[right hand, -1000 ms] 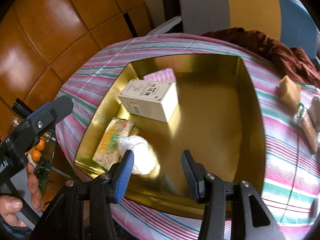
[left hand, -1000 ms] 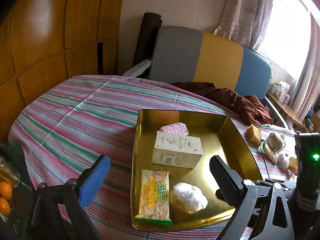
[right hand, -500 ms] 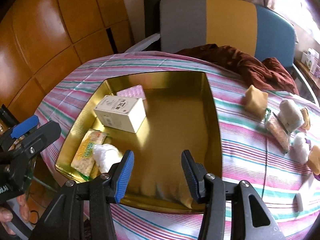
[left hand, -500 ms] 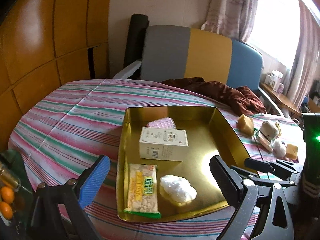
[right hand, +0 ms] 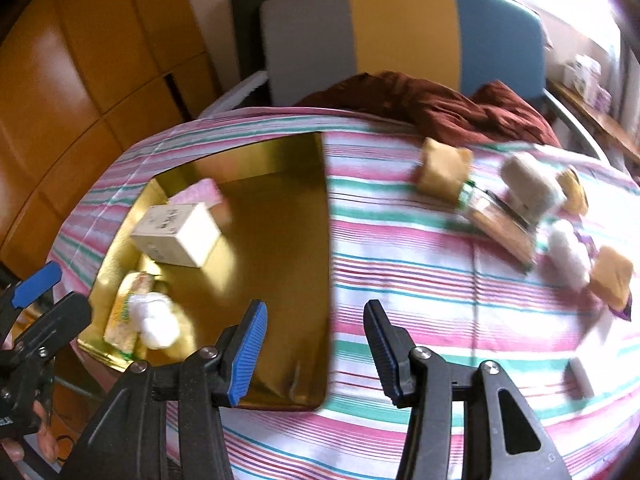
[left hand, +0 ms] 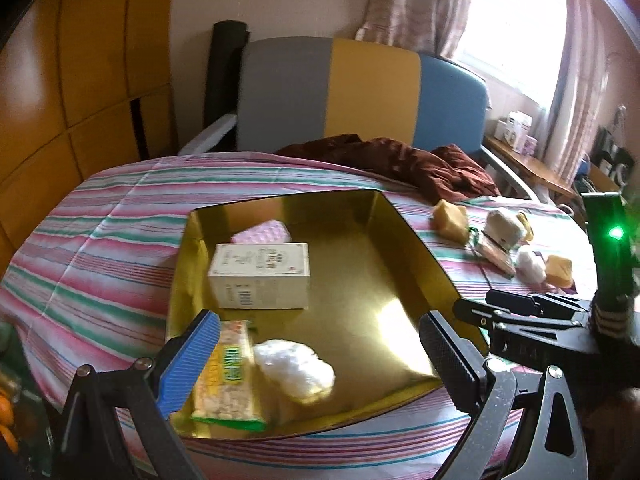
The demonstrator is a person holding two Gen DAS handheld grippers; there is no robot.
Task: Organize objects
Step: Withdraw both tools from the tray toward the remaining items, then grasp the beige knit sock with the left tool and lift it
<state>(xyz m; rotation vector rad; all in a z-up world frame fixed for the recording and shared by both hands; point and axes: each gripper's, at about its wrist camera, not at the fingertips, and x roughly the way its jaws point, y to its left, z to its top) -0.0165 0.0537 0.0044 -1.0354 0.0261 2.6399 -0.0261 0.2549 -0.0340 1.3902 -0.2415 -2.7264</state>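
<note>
Since the earlier frame, right tongs (right hand: 314, 350) are shifted rightward off the gold tray (right hand: 326, 240) (jaws opening, nothing between); left tongs (left hand: 320, 356) are held wide, empty.

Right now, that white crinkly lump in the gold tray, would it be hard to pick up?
Probably not heavy: the white lump looks like crumpled plastic wrap, so likely light and squashy. It would probably deform under fingers rather than slip. Its irregular shape suggests it won't roll across the gold tray, though a push may slide it.
</note>
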